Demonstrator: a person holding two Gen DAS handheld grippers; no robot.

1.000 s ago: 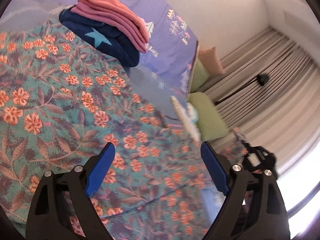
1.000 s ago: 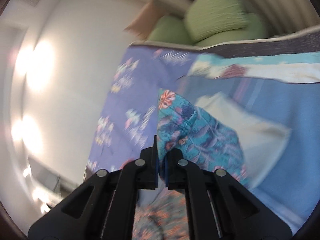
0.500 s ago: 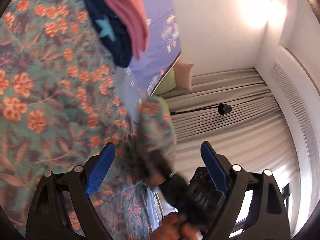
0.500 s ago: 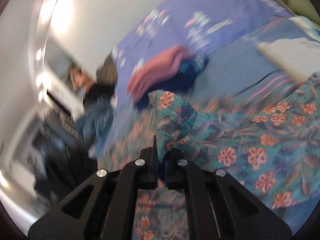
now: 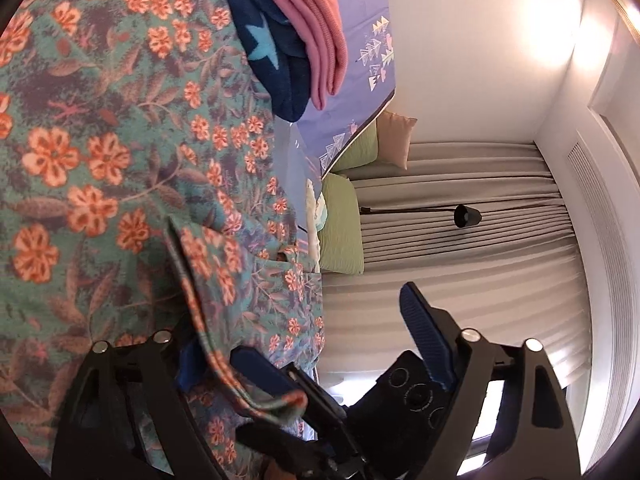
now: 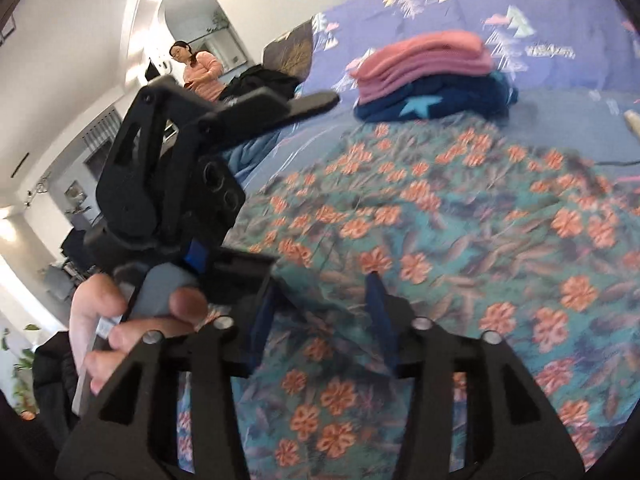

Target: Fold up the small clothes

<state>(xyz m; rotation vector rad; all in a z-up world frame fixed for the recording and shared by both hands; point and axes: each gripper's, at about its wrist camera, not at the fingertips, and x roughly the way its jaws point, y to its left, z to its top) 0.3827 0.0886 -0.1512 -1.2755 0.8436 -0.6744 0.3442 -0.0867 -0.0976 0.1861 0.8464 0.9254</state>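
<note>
Since half a second ago the right gripper [image 6: 324, 312] has let go of the floral garment [image 6: 460, 216]: its jaws, then pinched on a fold, now stand apart over the cloth. The left gripper [image 5: 304, 344] has closed in on the right one, which now fills the lower middle of the left view.

Garment: teal cloth with orange flowers, spread over the bed [image 6: 440, 12], rumpled. The left view shows a raised fold [image 5: 208, 280] of it running down between the left jaws, its hem draped over one finger of the right gripper [image 5: 296, 400]; the left jaws stand wide apart, clamping nothing.

Only the right view shows the left gripper [image 6: 224, 116] from outside, held in the left hand [image 6: 120, 320], at the garment's near-left edge. It also shows a bystander [image 6: 198, 68] at the far wall.

Both views show the folded stack, pink [image 5: 308, 20] on navy [image 5: 272, 60], lying on the bed just beyond the garment. Only the left view shows green cushions [image 5: 340, 228], curtains [image 5: 480, 280] and a lamp [image 5: 466, 216].
</note>
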